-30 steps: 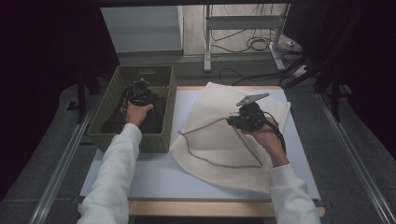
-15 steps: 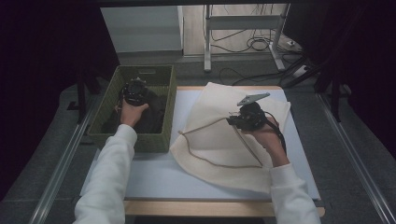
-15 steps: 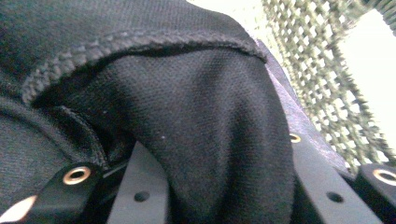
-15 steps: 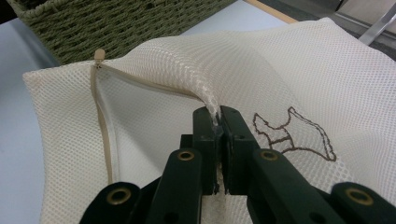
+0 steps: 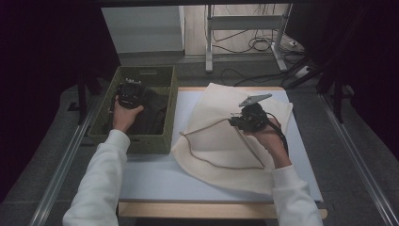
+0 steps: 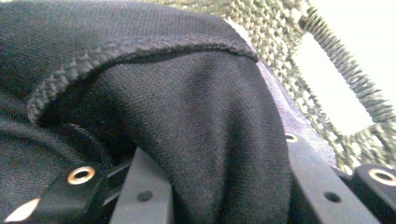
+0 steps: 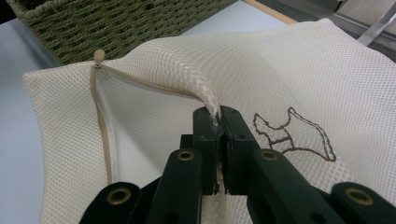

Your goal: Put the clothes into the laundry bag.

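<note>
On the left of the table, the left gripper (image 5: 130, 93) reaches down into the green woven basket (image 5: 168, 123), where a black garment (image 5: 153, 109) lies. In the left gripper view a thick fold of that black garment (image 6: 201, 140) fills the gap between the two jaws, which have just been closing in on it; the cloth sits bunched between them and the jaws clamp it. Behind the fold the basket's woven wall (image 6: 275, 42) with its handle slot shows. To the right, a cream mesh laundry bag (image 5: 221, 141) lies spread on the pale blue tabletop (image 5: 155, 174), just beside the basket. The right gripper (image 5: 245, 120) is over the bag, and in the right gripper view its jaws stand pressed together on a pinched ridge of the mesh (image 7: 205, 88), lifting it into a tent. A beige zip (image 7: 102, 126) runs down the bag's left side. A brown outline drawing (image 7: 292, 133) is printed on the mesh; no writing can be read.
</note>
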### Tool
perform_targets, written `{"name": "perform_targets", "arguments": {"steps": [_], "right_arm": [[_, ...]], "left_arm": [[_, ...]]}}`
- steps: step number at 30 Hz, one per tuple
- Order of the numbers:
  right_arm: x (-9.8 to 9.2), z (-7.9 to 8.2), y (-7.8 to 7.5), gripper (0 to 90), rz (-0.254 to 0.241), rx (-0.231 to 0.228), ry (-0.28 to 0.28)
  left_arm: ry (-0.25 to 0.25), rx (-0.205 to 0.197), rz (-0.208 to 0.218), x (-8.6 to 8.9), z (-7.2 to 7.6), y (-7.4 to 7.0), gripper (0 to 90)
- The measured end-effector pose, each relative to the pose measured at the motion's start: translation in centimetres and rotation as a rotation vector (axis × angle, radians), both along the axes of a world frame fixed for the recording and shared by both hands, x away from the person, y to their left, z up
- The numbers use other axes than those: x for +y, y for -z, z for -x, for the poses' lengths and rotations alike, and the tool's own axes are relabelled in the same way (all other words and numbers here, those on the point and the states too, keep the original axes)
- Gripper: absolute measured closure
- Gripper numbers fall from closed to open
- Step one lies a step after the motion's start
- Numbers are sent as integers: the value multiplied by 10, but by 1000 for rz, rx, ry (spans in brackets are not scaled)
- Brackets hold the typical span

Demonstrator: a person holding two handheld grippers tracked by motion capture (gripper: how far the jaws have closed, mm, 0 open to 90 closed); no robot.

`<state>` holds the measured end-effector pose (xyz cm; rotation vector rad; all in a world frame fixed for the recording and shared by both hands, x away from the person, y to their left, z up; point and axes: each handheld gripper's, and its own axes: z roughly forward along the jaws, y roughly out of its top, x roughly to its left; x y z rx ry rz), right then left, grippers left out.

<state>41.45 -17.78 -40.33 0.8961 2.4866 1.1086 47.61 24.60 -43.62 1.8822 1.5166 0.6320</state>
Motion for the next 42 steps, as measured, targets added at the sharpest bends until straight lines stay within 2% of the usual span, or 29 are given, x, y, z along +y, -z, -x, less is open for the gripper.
{"name": "perform_targets", "arguments": {"steps": [2,6,13,19,24,33,42], "right_arm": [[0,0,0,851,-2,0,2],[0,0,0,851,0,-1,-1],[0,0,-1,851,-3,-3,-1],[0,0,-1,851,-2,-2,0],[0,1,-1,852,-2,-3,-1],[1,0,-1,852,1,-4,-2],[0,0,-1,852,-3,0,-3]], "left_arm": [[4,-15,14,1,3,-2,711],[10,-42,16,2,8,-7,711],[12,-112,44,7,19,-18,712],[23,-165,49,9,29,-28,713],[20,-201,76,13,38,-35,713],[24,-261,77,13,49,-48,714],[43,-323,71,10,62,-70,715]]}}
